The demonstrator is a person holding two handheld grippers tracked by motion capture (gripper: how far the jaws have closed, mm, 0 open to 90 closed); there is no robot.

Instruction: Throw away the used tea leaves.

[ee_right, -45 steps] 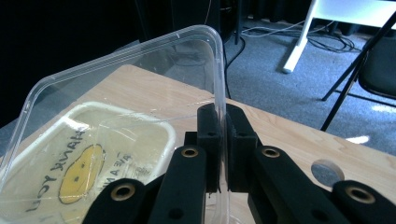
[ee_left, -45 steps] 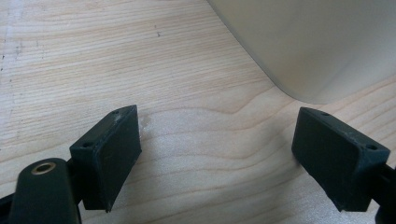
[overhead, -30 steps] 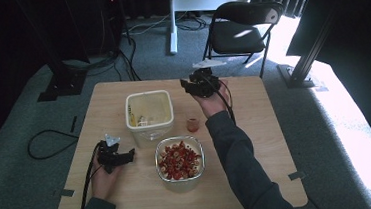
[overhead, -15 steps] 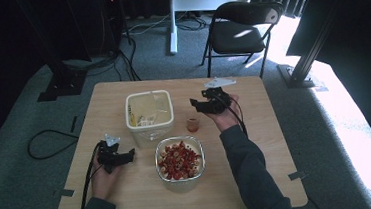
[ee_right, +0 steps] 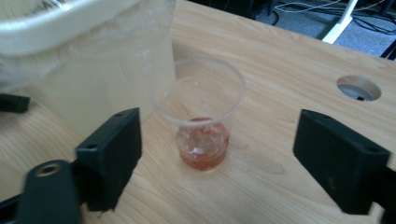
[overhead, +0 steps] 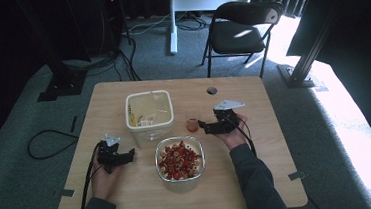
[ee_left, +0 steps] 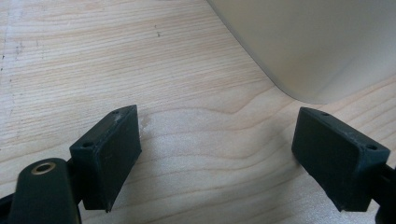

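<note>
A: Left tool sits at 9 o'clock of the glass bowl, spread, nothing between the pads, beside the white tub.

B: Right tool?

A: Its jaws have just been opening; now spread, with the plastic cup standing ahead of them, at 3 o'clock of the tub, untouched.

B: Risk?

A: Cup looks light with red residue at the bottom. An off-centre close could tip it against the tub.
</note>
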